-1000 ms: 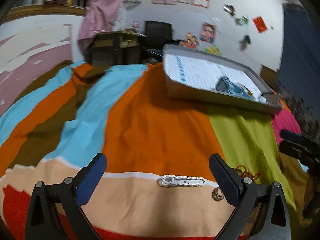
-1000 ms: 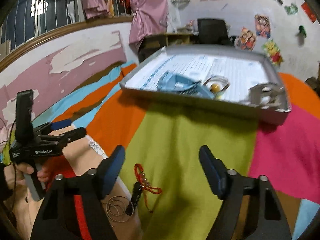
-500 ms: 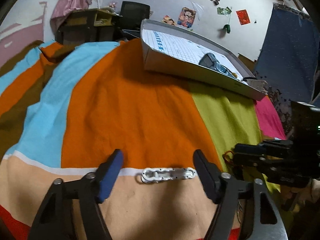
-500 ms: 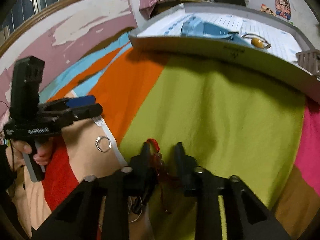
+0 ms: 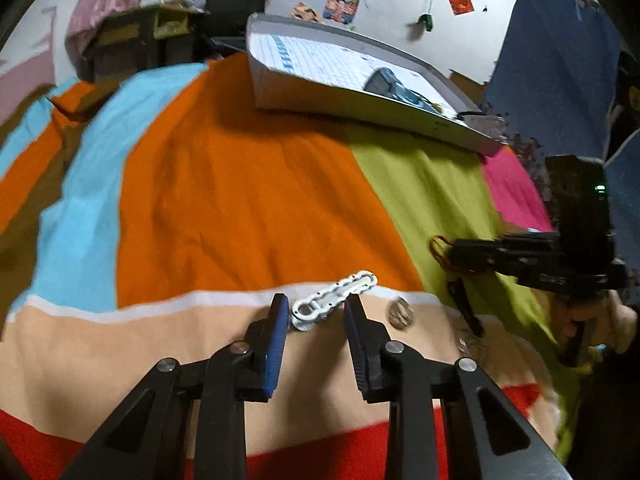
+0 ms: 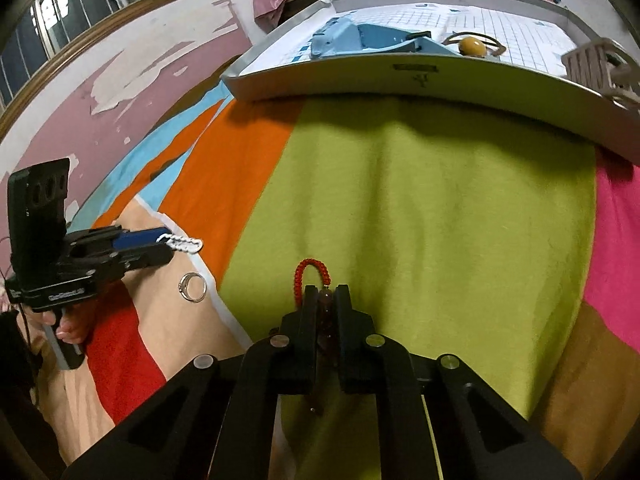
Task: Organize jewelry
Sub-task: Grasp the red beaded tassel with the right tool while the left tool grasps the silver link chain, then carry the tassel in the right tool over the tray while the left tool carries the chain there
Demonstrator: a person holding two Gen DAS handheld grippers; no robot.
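The grey tray (image 6: 420,80) on the striped blanket (image 6: 440,208) already holds a blue pouch (image 6: 360,38) and an amber-bead bangle (image 6: 472,45), so sorting seems partly done. Well short of the tray, the right tongs (image 6: 326,300) are pressed together on the red cord bracelet (image 6: 312,270). The left tongs (image 5: 316,312) stand spread around the white chain bracelet (image 5: 334,300), with a ring (image 6: 193,287) lying just beside it.

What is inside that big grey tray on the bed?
The tray holds a blue pouch, a yellow bead on a ring and a pale slatted piece. The near wall hides whatever lies just behind it.
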